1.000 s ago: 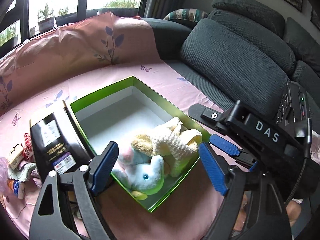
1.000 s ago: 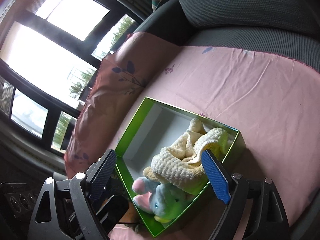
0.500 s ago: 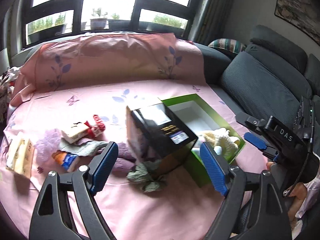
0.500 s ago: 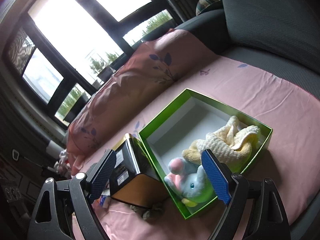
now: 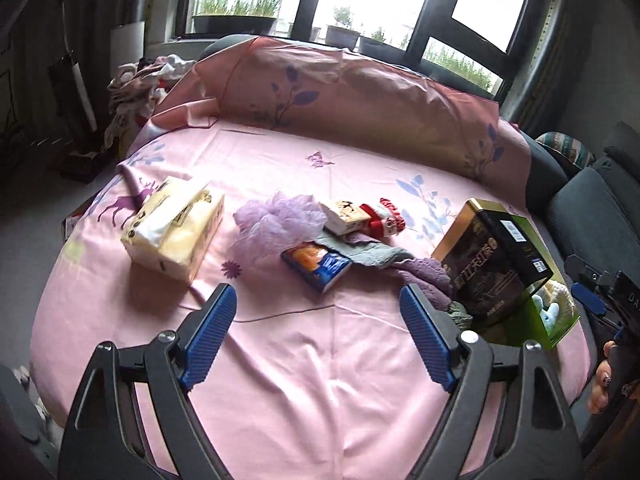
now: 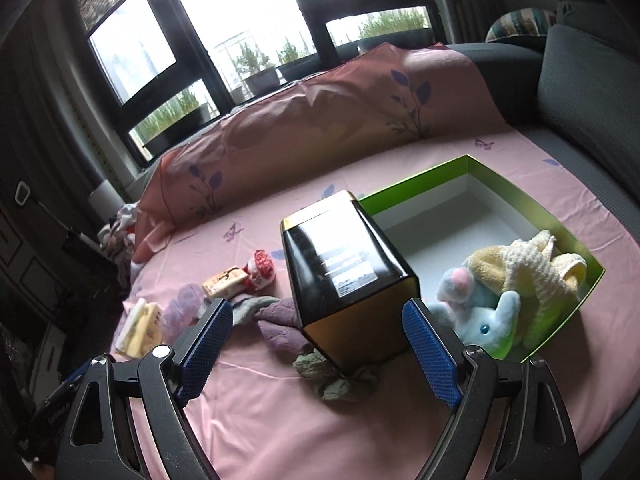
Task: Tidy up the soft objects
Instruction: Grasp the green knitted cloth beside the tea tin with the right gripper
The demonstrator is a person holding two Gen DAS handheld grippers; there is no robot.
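While tilted, the plush toy (image 6: 476, 316) faces right.

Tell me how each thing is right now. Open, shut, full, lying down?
Green box: open, partly filled.
Plush bunny: lying in the box.
Yellow towel: crumpled in the box.
Black tin: shut, tilted.
Tissue pack: open on top.
Left gripper: open, empty.
Right gripper: open, empty.
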